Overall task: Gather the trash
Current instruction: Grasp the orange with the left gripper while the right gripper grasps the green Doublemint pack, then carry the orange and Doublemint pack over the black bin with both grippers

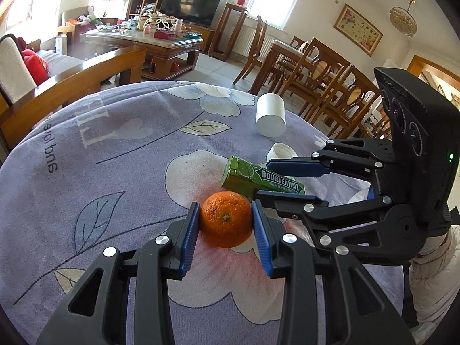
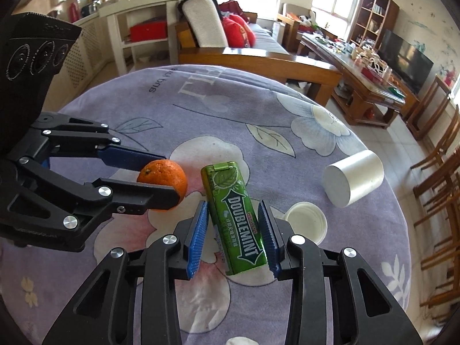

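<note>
Straddling the green Doublemint gum pack (image 2: pixel 240 218), the right hand-held gripper (image 2: pixel 233 234) has its blue pads apart on either side of the pack, close to its long edges but with a sliver of gap visible, so it does not look clamped yet. The pack lies flat on the floral-clothed surface (image 2: pixel 330 273), its long axis running nearly straight away from this hand-held gripper, tilted slightly left at the far end, so the jaws would close across its narrow width. The left hand-held gripper (image 1: pixel 225 222) brackets the orange (image 1: pixel 225 219), pads touching or all but touching its sides; whether it grips firmly I cannot tell. The orange sits just beside the pack's far end. A white cup (image 2: pixel 353 178) on its side and a white lid (image 2: pixel 306 221) lie to the right, nearer the right hand-held gripper.
</note>
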`<state>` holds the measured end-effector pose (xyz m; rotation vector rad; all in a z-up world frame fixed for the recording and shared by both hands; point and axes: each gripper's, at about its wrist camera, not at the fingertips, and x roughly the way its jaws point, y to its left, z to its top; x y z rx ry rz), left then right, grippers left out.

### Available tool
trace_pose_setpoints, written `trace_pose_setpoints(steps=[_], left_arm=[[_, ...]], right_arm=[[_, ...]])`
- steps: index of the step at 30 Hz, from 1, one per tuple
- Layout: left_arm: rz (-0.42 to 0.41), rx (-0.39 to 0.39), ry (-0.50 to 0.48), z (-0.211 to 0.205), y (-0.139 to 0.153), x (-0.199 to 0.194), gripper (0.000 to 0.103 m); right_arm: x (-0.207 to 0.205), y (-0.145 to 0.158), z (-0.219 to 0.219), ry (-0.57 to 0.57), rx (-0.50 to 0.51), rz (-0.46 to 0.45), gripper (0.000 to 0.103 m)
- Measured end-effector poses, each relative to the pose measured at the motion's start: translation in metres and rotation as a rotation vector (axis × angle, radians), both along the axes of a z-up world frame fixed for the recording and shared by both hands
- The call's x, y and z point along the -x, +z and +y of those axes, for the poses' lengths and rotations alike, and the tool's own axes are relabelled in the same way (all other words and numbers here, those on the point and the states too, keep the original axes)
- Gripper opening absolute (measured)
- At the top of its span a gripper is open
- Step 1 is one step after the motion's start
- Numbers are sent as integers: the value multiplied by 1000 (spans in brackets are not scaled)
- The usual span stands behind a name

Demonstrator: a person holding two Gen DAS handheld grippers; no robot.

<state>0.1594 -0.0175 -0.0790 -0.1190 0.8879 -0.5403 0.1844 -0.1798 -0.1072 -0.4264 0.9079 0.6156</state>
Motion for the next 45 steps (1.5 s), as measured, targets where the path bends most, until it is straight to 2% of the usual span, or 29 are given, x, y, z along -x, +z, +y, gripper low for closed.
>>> trace_pose_setpoints(steps=[4, 8, 13, 22, 25, 33, 45], left_arm=[[8, 0, -9, -1, -1, -3, 36], [0, -12, -14, -4, -1, -2, 35], [0, -26, -26, -9, -2, -2, 35], [-12, -45, -41, -17, 0, 2, 34], [-76, -84, -63, -29, 9, 14, 34], [-176, -63, -155, -77, 48, 66, 34], [-219, -14, -329, -178, 63, 125, 34]], right_arm=[[2, 5, -10, -51, -30, 9, 32], [16, 19, -34, -110, -148, 31, 32], [53, 37, -68, -175, -253, 26, 32], [121, 52, -109, -263, -339, -2, 32], [140, 56, -122, -286, -352, -14, 32], [182, 69, -165, -351, -384, -53, 32], [244, 86, -240, -464, -409, -127, 32]])
